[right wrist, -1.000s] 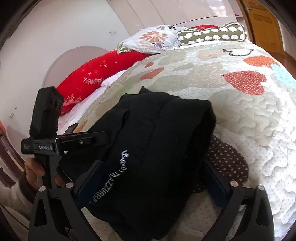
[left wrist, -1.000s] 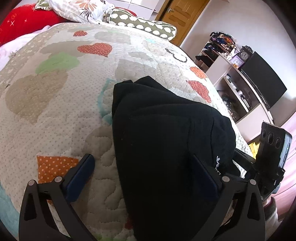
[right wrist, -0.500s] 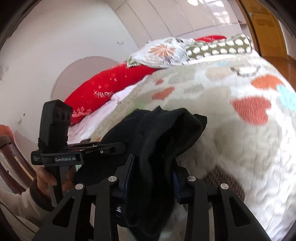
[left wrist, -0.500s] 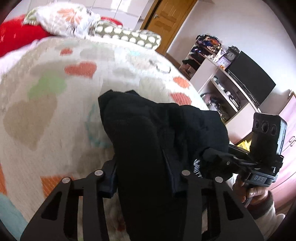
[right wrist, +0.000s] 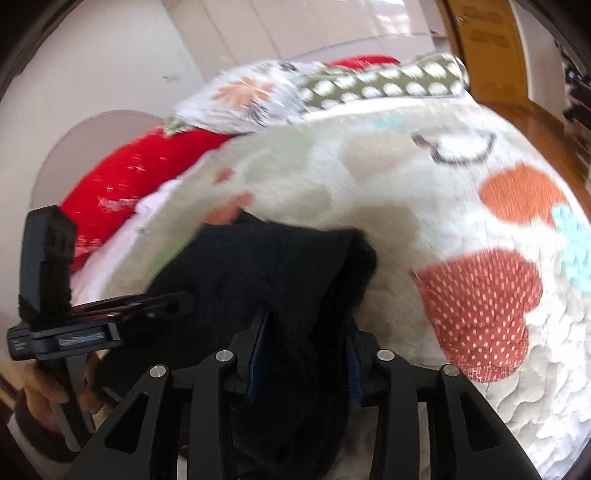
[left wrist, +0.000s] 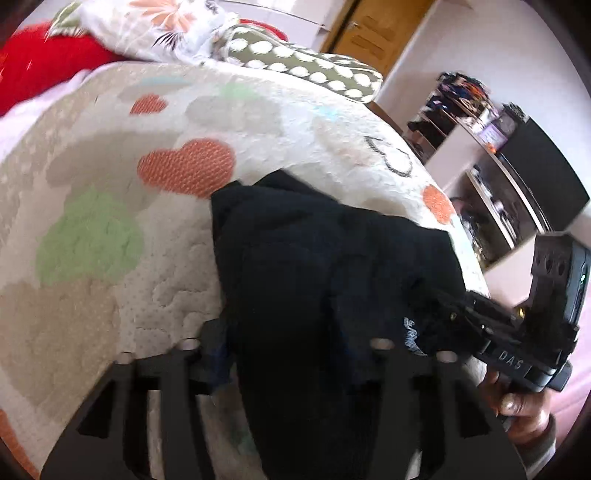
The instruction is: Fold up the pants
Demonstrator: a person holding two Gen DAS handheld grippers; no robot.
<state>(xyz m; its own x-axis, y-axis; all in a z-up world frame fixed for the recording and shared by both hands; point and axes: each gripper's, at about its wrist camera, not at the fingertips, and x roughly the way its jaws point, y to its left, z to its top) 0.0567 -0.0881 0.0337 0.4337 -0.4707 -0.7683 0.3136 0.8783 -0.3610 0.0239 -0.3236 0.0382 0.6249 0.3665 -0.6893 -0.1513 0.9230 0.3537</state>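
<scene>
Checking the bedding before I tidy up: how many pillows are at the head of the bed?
3: a red pillow farthest left, a floral pillow in the middle, and a polka-dot pillow toward the door. Others may be hidden behind them.

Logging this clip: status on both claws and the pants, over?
Left claw shut on black pants. Right claw shut on same pants, near edge. Pants bunched on quilt; nothing in the way.

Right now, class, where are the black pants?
The black pants lie bunched on the heart-patterned quilt, low and central in both wrist views, pinched by the left tongs and the right tongs.
</scene>
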